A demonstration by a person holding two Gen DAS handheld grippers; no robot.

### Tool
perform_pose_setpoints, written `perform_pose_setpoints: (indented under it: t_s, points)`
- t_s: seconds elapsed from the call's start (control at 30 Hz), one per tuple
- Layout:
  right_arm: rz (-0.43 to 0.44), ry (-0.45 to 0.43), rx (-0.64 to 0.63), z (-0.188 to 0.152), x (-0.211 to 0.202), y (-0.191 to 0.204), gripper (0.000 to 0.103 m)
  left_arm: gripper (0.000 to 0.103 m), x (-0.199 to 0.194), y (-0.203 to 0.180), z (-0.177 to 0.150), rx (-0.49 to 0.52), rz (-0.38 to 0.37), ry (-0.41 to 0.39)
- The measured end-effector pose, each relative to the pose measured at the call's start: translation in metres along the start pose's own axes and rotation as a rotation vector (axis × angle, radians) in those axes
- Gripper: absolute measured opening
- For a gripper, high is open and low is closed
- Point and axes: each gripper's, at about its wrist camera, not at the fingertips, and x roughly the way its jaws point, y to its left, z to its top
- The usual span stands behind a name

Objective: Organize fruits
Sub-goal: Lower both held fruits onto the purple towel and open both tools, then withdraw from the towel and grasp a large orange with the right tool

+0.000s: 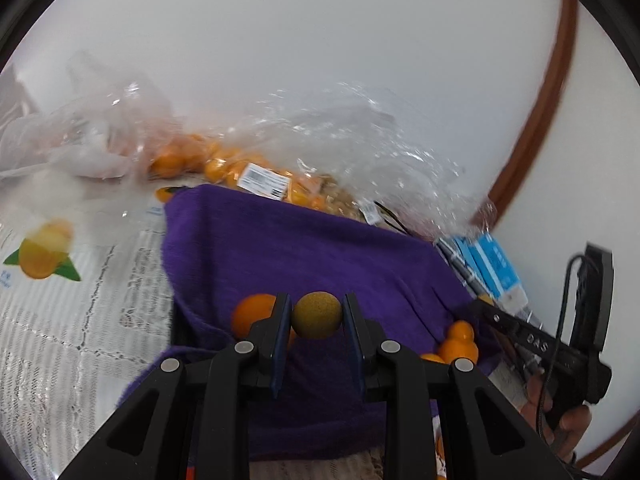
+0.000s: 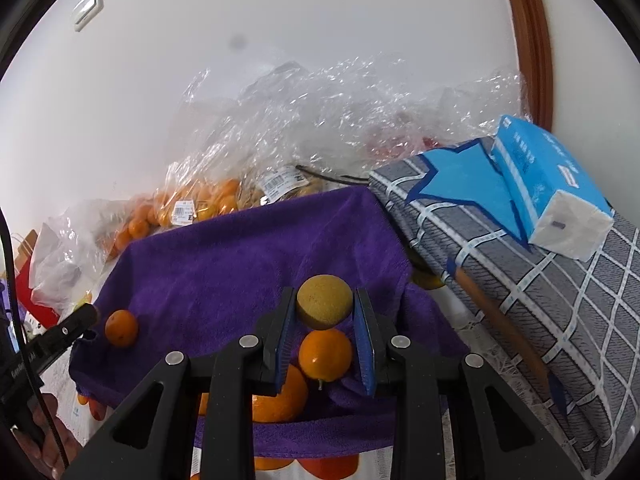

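Note:
In the left wrist view my left gripper (image 1: 317, 316) is shut on a yellow-green round fruit (image 1: 317, 315), held above a purple towel (image 1: 288, 240). An orange (image 1: 253, 314) lies on the towel just left of the fingers, and small oranges (image 1: 458, 342) lie at the towel's right edge. In the right wrist view my right gripper (image 2: 325, 308) is shut on a second yellow-green fruit (image 2: 324, 300) above the purple towel (image 2: 224, 256). Oranges (image 2: 325, 354) sit below it, and one orange (image 2: 121, 327) lies to the left by the left gripper's tip (image 2: 82, 316).
Clear plastic bags of oranges (image 1: 224, 164) lie behind the towel against a white wall; they also show in the right wrist view (image 2: 192, 204). A grey checked cushion (image 2: 540, 280) with a blue tissue pack (image 2: 548, 188) stands on the right. A lace tablecloth (image 1: 72, 320) covers the table.

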Motion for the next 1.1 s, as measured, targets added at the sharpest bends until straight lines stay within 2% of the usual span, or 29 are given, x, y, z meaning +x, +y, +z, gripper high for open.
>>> perform_pose_setpoints:
  t_s: [0.13, 0.27, 0.43, 0.77, 0.9, 0.97, 1.1]
  points:
    - [-0.015, 0.001, -0.033, -0.004, 0.004, 0.006, 0.028, 0.025, 0.004, -0.009, -0.003, 0.036, -0.003, 0.020]
    - [0.030, -0.002, -0.048, -0.006, 0.004, 0.013, 0.028, 0.025, 0.007, -0.009, -0.005, 0.031, -0.003, 0.040]
    - [0.019, 0.009, -0.118, -0.012, 0.008, 0.028, 0.028, 0.025, 0.012, -0.007, -0.007, 0.024, 0.002, 0.073]
    - [0.001, 0.012, -0.119, -0.013, 0.006, 0.024, 0.029, 0.025, 0.016, -0.015, -0.009, 0.066, 0.017, 0.090]
    - [-0.025, 0.006, -0.127, -0.014, 0.003, 0.023, 0.043, 0.025, 0.018, -0.013, -0.009, 0.057, 0.019, 0.099]
    - [-0.045, -0.011, -0.128, -0.015, -0.001, 0.022, 0.045, 0.025, 0.018, -0.014, -0.009, 0.062, 0.026, 0.098]
    - [-0.077, -0.054, -0.114, -0.016, -0.011, 0.020, 0.055, 0.026, 0.019, -0.017, -0.009, 0.083, 0.036, 0.095]
